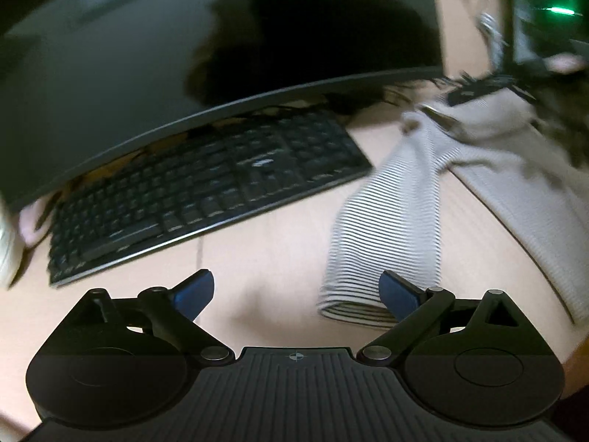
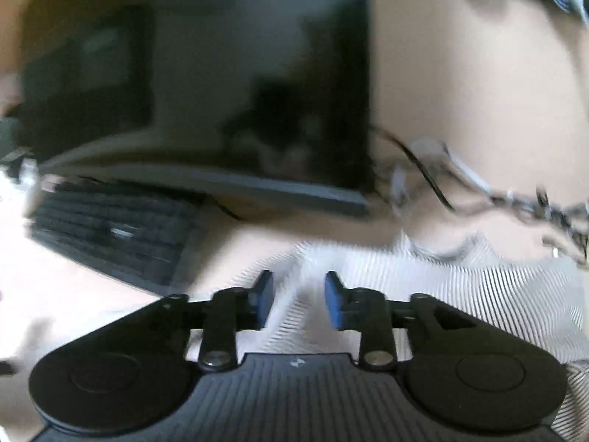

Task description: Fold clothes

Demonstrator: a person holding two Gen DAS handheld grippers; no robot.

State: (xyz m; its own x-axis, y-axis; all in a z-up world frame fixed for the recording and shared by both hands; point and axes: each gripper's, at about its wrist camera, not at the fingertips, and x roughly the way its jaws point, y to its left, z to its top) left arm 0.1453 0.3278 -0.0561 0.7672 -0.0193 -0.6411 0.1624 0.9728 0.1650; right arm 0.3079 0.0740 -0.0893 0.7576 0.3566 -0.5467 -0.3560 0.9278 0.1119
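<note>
A dark monitor [image 1: 184, 55] stands at the back of the pale wooden table [image 1: 257, 258], with a black keyboard [image 1: 206, 191] lying just under its lower edge. The striped shirt [image 1: 397, 221] (thin dark and white lines) is spread on the table to the right of the keyboard, one sleeve reaching toward the camera. The left gripper [image 1: 296, 294] is spread wide and empty, its right finger touching or just over the sleeve cuff. The right gripper [image 2: 299, 300] hangs over the shirt [image 2: 460, 287], partly open, clamping nothing.
</note>
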